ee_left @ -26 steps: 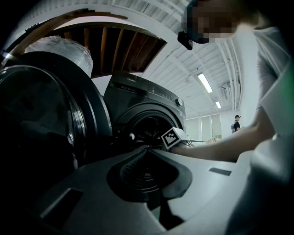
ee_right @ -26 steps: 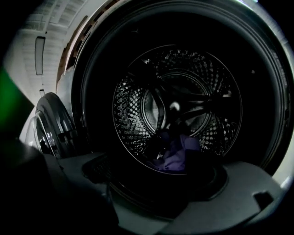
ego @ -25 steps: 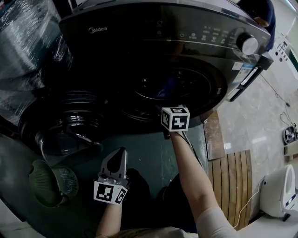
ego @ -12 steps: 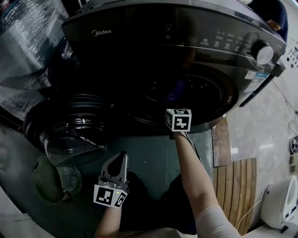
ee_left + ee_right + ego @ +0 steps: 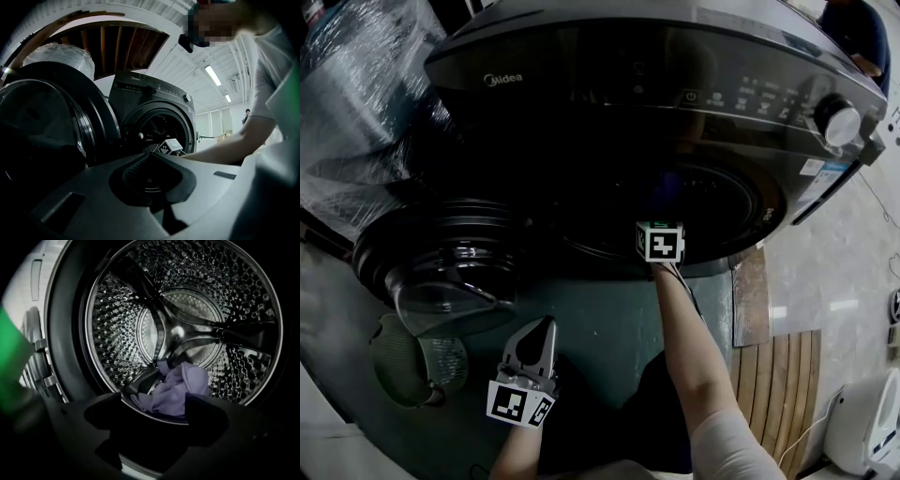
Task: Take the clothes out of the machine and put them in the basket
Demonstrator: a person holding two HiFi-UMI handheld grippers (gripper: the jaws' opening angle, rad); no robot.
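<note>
Two grippers noted. Right gripper (image 5: 154, 400) stands at the washer's (image 5: 609, 84) drum (image 5: 117, 324) mouth, with open room inside the rim. Its jaws are wide, having just closed slightly, with nothing between them. Garment (image 5: 176, 389) lies beyond them on the drum floor, untouched. Left gripper (image 5: 546, 325) hangs over open floor, jaws together, empty. Door (image 5: 450, 267) is swung left; basket (image 5: 403, 361) sits below it, contents indistinct. Garment's lower edge is cut off behind the jaws. It is crumpled, and its long axis runs lower left to upper right in the right gripper view.
</note>
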